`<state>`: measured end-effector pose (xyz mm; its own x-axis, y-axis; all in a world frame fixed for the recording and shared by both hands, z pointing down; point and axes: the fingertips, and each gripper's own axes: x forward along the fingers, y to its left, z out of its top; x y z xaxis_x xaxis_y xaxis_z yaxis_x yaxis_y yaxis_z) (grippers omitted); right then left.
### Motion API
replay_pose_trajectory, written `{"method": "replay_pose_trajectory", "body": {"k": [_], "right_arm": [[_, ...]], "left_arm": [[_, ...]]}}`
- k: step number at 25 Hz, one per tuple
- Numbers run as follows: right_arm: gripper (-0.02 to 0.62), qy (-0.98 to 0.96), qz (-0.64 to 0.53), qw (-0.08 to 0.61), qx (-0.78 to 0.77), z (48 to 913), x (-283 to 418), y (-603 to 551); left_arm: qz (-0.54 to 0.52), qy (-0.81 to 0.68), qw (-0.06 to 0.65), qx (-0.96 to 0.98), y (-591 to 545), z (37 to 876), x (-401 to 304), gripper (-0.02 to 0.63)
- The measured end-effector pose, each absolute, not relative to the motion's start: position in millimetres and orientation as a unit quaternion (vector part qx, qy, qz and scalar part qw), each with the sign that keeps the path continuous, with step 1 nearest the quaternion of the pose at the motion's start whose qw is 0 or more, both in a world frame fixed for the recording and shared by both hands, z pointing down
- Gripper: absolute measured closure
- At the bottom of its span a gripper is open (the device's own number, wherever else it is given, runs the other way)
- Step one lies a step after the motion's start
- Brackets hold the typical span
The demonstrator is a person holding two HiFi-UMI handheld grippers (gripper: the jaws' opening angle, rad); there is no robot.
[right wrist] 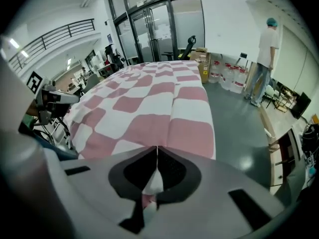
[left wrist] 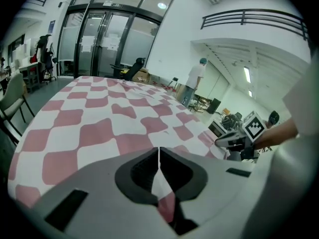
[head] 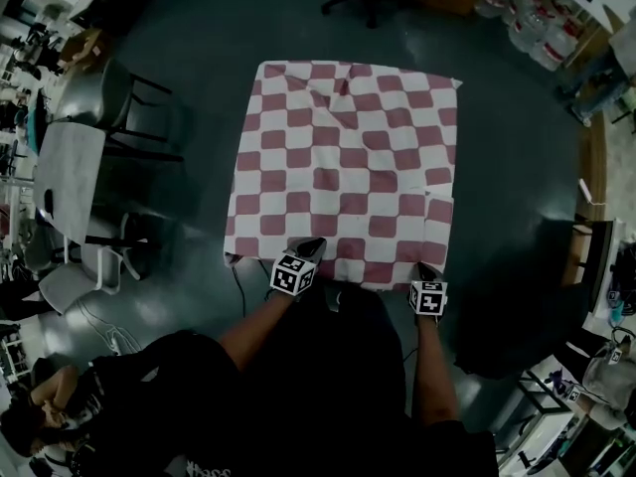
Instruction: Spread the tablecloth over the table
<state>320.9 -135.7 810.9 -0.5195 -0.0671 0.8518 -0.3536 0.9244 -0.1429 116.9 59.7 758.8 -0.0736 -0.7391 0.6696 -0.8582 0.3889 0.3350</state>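
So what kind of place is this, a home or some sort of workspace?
Probably a workspace, likely a lab or office hall rather than a home: tall glass doors, a railed mezzanine and a wheeled office chair.

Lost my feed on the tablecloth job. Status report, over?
Left gripper and right gripper both shut on the near edge of the tablecloth. It lies spread out, wrinkled at the far end. Nothing on top of it.
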Motion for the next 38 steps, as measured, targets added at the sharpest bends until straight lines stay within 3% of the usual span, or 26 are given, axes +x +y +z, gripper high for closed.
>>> {"method": "replay_pose_trajectory", "body": {"k": [5, 11, 18, 21, 23, 24, 26, 30, 32, 34, 36, 38], "right_arm": [[0.572, -0.858, 0.23, 0.427, 0.168, 799, 344, -160], [0.577, -0.852, 0.157, 0.47, 0.169, 809, 364, -174], [0.579, -0.823, 0.162, 0.465, 0.285, 807, 404, -238], [0.578, -0.863, 0.174, 0.416, 0.228, 787, 378, -227], [0.577, -0.876, 0.164, 0.42, 0.172, 786, 356, -200], [0.559, -0.874, 0.158, 0.432, 0.157, 790, 352, -189], [0.429, -0.863, 0.159, 0.451, 0.163, 801, 357, -182], [0.37, -0.855, 0.226, 0.42, 0.205, 811, 371, -189], [0.458, -0.858, 0.243, 0.409, 0.194, 811, 368, -186], [0.484, -0.861, 0.228, 0.412, 0.191, 809, 370, -188], [0.567, -0.863, 0.214, 0.417, 0.19, 807, 376, -190], [0.575, -0.865, 0.203, 0.424, 0.175, 807, 378, -189]], "left_arm": [[0.081, -0.725, 0.403, 0.553, 55, 758, 124, 0.584], [0.077, -0.71, 0.408, 0.568, 45, 758, 141, 0.585], [0.073, -0.704, 0.402, 0.581, 22, 755, 155, 0.584], [0.073, -0.703, 0.403, 0.581, 23, 757, 156, 0.584], [0.084, -0.697, 0.408, 0.584, 24, 761, 158, 0.584], [0.089, -0.694, 0.41, 0.586, 24, 764, 160, 0.584], [0.094, -0.689, 0.412, 0.589, 22, 764, 165, 0.584], [0.098, -0.684, 0.405, 0.598, 16, 761, 175, 0.584], [0.102, -0.683, 0.407, 0.598, 16, 763, 178, 0.584], [0.102, -0.682, 0.409, 0.598, 15, 766, 182, 0.584], [0.102, -0.681, 0.41, 0.599, 12, 766, 186, 0.584], [0.104, -0.68, 0.409, 0.6, 9, 767, 188, 0.584]]}}
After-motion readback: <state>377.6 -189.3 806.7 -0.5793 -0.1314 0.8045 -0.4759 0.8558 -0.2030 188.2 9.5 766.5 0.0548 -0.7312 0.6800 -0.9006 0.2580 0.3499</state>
